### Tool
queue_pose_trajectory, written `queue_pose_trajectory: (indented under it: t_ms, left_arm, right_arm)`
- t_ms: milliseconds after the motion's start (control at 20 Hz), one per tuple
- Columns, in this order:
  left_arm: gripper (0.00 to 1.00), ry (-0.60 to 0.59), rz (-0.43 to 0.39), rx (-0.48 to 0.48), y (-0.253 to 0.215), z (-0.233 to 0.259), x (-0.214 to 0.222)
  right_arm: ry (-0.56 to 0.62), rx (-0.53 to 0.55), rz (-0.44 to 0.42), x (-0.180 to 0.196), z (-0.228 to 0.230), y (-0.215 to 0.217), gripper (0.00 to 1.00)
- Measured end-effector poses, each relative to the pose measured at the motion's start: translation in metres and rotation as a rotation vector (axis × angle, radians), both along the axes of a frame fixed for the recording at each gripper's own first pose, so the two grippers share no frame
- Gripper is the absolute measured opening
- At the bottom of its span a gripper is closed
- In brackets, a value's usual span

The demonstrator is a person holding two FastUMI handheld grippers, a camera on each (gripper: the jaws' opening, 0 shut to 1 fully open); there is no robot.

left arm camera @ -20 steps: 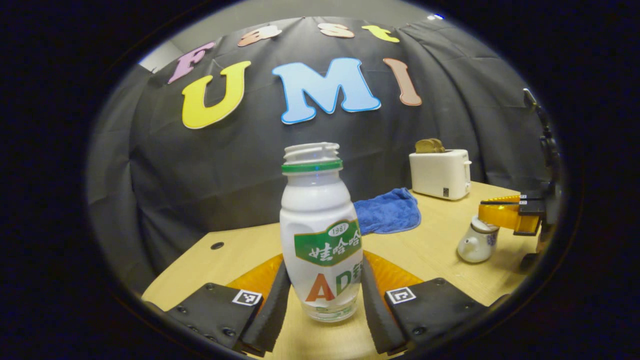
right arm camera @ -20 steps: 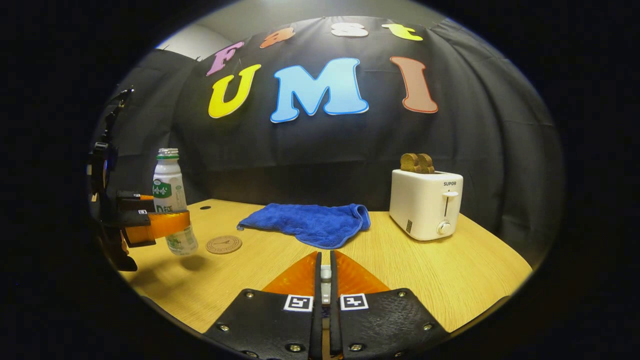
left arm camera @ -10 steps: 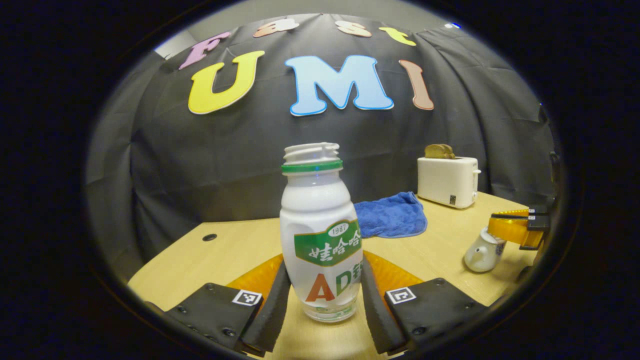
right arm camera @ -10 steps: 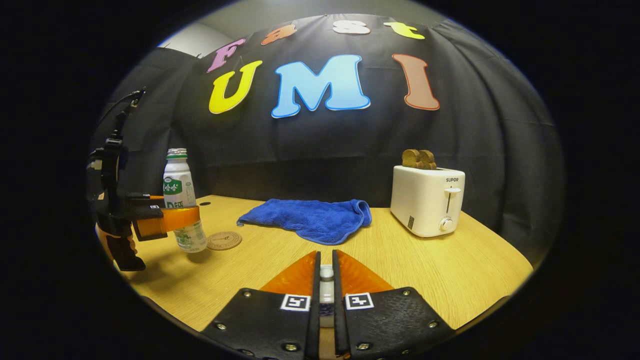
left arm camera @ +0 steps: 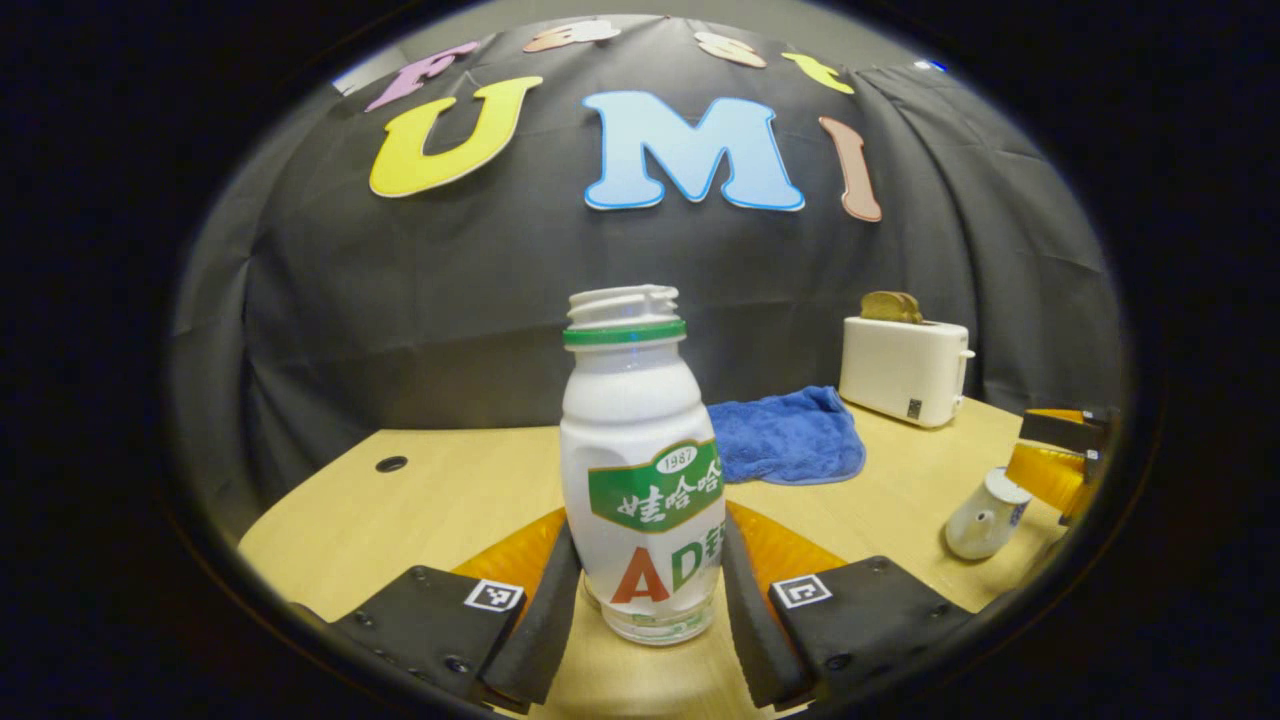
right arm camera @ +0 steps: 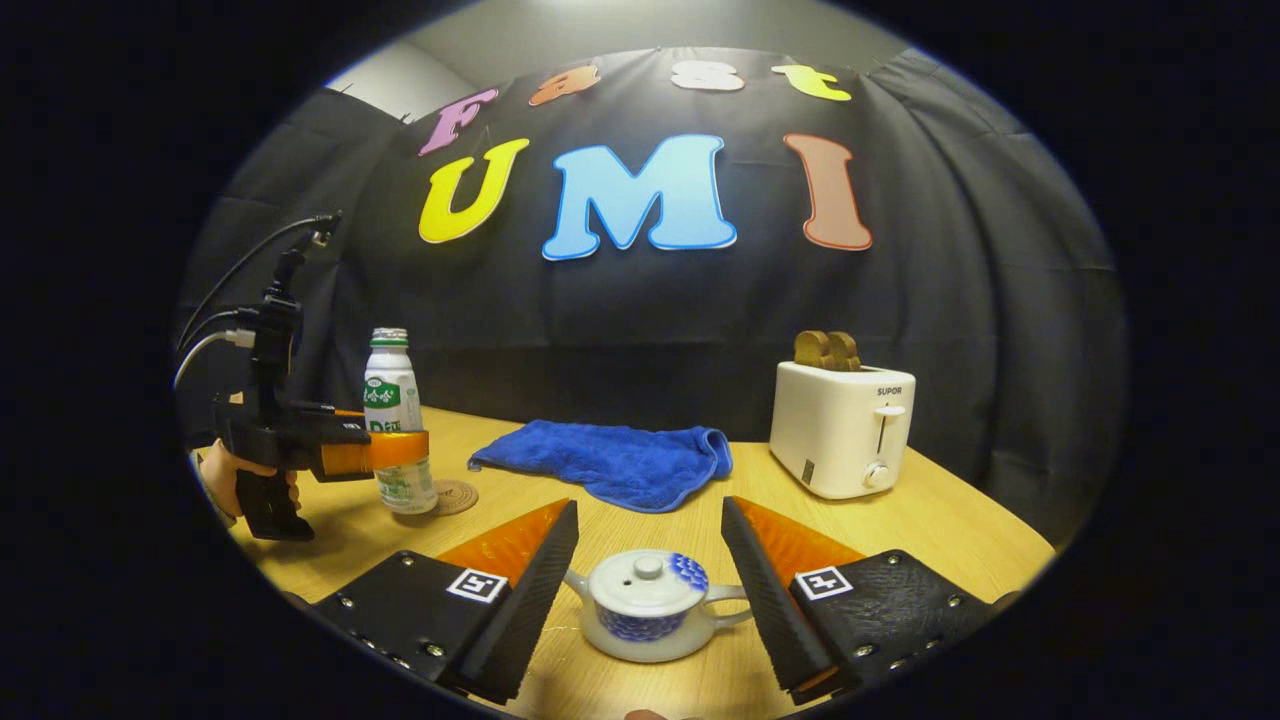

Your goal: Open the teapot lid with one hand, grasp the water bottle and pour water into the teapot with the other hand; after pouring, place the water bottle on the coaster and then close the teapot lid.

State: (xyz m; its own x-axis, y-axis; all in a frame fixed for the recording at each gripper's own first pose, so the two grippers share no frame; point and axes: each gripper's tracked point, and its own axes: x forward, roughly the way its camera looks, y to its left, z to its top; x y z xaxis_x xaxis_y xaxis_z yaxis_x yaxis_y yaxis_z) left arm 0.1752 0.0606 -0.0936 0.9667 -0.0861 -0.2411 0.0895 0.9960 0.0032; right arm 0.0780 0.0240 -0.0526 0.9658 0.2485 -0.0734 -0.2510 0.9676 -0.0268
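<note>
A white water bottle (left arm camera: 640, 470) with a green neck ring and no cap stands upright between the fingers of my left gripper (left arm camera: 645, 525), which is shut on its lower body. In the right gripper view the same bottle (right arm camera: 395, 430) sits low at the left edge of the round cork coaster (right arm camera: 458, 496), held by the left gripper (right arm camera: 395, 450); whether it rests on the coaster I cannot tell. My right gripper (right arm camera: 650, 505) is open, its fingers wide on either side of the small white-and-blue teapot (right arm camera: 648, 618). The lid (right arm camera: 645, 575) lies on the pot. The teapot (left arm camera: 985, 515) and right gripper (left arm camera: 1050, 470) show far right.
A blue cloth (right arm camera: 610, 460) lies at the back middle of the wooden table (right arm camera: 930, 540). A white toaster (right arm camera: 840, 425) with toast in it stands at the back right. A hand (right arm camera: 225, 480) holds the left gripper's handle, with cables rising behind it.
My right gripper, shut on the lid knob before, has opened and drawn back, showing the whole teapot with its lid on. The left gripper carried the bottle down towards the coaster.
</note>
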Motion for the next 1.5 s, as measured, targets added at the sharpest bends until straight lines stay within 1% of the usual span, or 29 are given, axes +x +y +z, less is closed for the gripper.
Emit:
queue_pose_trajectory:
  t_ms: [150,300,600,850,950,1000,1200,1250,1300,1350,1400,1500]
  left_arm:
    - [0.76,0.015,0.003,-0.008,0.003,-0.003,0.011]
    - [0.76,0.014,0.012,0.009,0.005,-0.002,0.02]
    - [0.76,0.007,0.014,0.035,0.0,-0.002,0.038]
    - [0.76,0.005,0.03,0.003,0.001,-0.003,0.042]
    - [0.77,0.005,0.032,0.004,0.001,-0.002,0.04]
    - [0.83,0.006,0.031,0.009,0.0,-0.004,0.04]
    - [0.85,0.003,0.035,0.014,0.0,-0.002,0.039]
    - [0.81,0.003,0.034,0.014,0.0,-0.001,0.039]
    - [0.82,0.007,0.029,0.012,-0.001,-0.003,0.038]
    - [0.77,0.016,0.021,0.009,-0.002,-0.005,0.037]
    - [0.89,0.026,0.017,0.006,-0.003,-0.008,0.036]
    - [0.95,0.041,0.021,0.008,-0.003,-0.016,0.033]
  right_arm:
    - [-0.015,0.029,-0.02,0.0,0.006,-0.007,0.89]
    - [-0.017,0.058,-0.028,0.0,0.01,-0.011,0.89]
    - [-0.019,0.081,-0.033,0.0,0.013,-0.015,0.89]
    - [-0.017,0.087,-0.031,-0.001,0.013,-0.015,0.89]
    - [-0.018,0.088,-0.032,-0.001,0.014,-0.015,0.89]
    - [-0.018,0.088,-0.033,-0.001,0.014,-0.016,0.89]
    - [-0.021,0.092,-0.039,-0.001,0.015,-0.018,0.89]
    - [-0.02,0.093,-0.038,0.0,0.014,-0.018,0.89]
    - [-0.018,0.095,-0.036,0.0,0.014,-0.017,0.89]
    - [-0.016,0.096,-0.033,0.0,0.013,-0.017,0.89]
    - [-0.015,0.094,-0.03,0.0,0.013,-0.015,0.89]
    - [-0.018,0.084,-0.025,-0.001,0.014,-0.014,0.89]
